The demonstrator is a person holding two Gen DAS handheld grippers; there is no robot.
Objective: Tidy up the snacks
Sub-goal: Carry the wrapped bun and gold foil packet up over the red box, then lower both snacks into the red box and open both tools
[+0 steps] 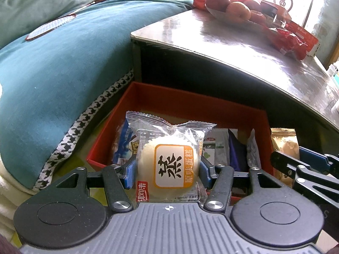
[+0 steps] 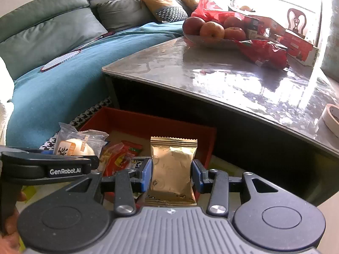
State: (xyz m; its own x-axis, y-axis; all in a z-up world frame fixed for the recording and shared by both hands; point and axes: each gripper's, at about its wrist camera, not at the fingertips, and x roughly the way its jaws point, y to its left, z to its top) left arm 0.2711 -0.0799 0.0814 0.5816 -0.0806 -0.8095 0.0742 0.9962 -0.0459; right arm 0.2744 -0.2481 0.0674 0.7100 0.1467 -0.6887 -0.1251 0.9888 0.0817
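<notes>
Both wrist views look down, close over the red box (image 1: 222, 114).

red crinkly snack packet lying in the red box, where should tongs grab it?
Judgement: pinch the red crinkly snack packet across its flat faces near the upper crimped end, coming from above. It lies tilted among other packets in the red cardboard box, so its sides look crowded.

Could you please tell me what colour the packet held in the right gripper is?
Gold: the packet, clearest in the right wrist view.
</notes>
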